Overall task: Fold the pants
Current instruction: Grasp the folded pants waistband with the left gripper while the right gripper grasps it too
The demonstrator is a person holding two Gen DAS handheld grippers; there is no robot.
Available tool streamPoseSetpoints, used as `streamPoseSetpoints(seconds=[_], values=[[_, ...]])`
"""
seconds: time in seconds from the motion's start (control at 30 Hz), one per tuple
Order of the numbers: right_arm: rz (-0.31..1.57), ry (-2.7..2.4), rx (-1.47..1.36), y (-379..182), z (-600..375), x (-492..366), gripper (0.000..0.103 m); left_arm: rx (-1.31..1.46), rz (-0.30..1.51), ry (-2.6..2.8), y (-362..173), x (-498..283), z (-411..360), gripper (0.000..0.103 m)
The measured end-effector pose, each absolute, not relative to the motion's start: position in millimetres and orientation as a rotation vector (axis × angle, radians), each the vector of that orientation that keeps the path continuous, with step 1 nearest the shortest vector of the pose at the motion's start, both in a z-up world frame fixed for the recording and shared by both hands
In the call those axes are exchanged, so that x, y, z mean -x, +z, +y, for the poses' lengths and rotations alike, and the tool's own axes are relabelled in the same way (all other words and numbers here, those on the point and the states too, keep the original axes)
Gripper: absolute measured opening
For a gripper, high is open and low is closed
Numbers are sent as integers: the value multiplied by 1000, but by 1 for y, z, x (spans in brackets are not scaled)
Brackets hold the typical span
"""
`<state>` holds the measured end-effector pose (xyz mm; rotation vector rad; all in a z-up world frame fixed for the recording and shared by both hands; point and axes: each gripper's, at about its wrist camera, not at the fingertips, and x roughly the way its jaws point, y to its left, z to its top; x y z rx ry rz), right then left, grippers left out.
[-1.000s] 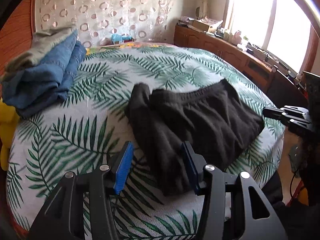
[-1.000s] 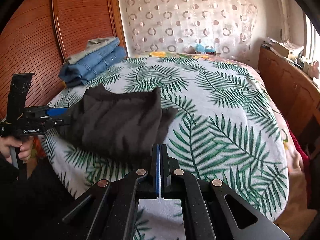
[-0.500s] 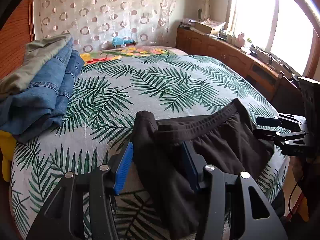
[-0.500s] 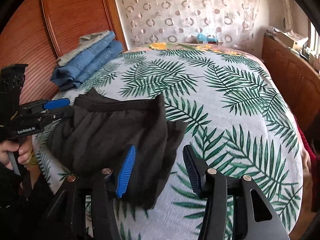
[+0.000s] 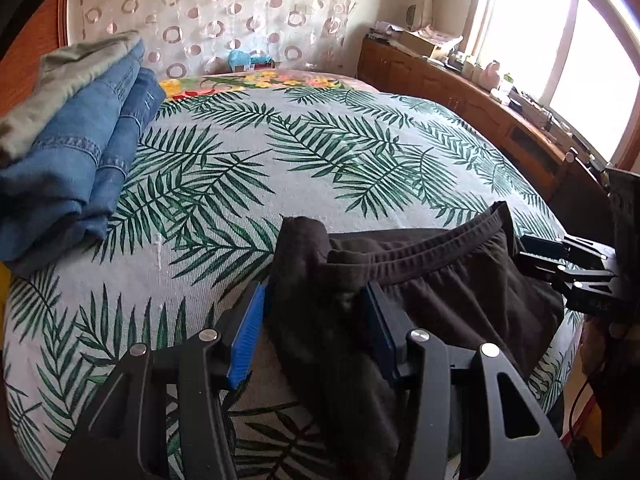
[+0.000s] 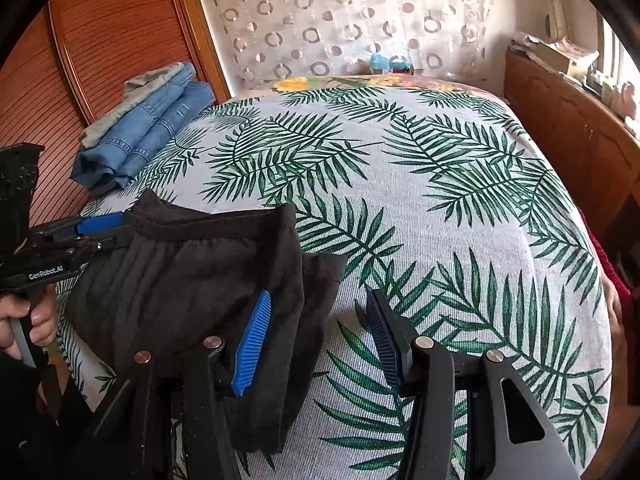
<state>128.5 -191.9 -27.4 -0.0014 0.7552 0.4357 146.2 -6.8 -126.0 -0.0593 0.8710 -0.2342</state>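
pants (image 5: 448, 300): matt black ribbed cloth
jeans (image 5: 80, 160): blue denim
bedsheet (image 6: 440, 200): woven cloth
wardrobe (image 6: 104, 40): glossy ribbed wood

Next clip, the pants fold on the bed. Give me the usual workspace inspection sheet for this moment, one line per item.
Surface: bed with palm-leaf bedspread.
Job's things: black pants, folded, near the bed's front edge, waistband facing the headboard.
Clutter: folded jeans stacked under a grey-green garment at the bed's far left corner.
Grippers: left claw open, straddling the bunched left end of the pants; right claw open at the pants' right edge.
Cables: red and black wires beside the bed, seen from the left wrist.
Surroundings: circle-pattern curtain, wooden wardrobe, cluttered wooden cabinet beneath a bright window.
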Motion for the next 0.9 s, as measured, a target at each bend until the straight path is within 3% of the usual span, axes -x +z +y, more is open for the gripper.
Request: streamPoseSetpoints(seconds=[0.47,0.57,0.67,0.73,0.8,0.9], values=[[741,459,19,-30,-182,-127,48,80,853,-245,-131,-149,-3,58],[745,477,19,-31,-181,-129,35,91,853,-288,-131,-149,-3,45],[755,500,-7,-32,-184,-133,31,106,854,-308,-132,-151,-1,37],[762,507,-19,-33,-186,-136,21,128,860,-338,-132,-151,0,25],[766,521,-26,-34,-186,-137,12,125,852,-344,-131,-149,-2,19],[739,531,-38,-33,-188,-135,9,135,823,-337,-124,-143,-2,15]])
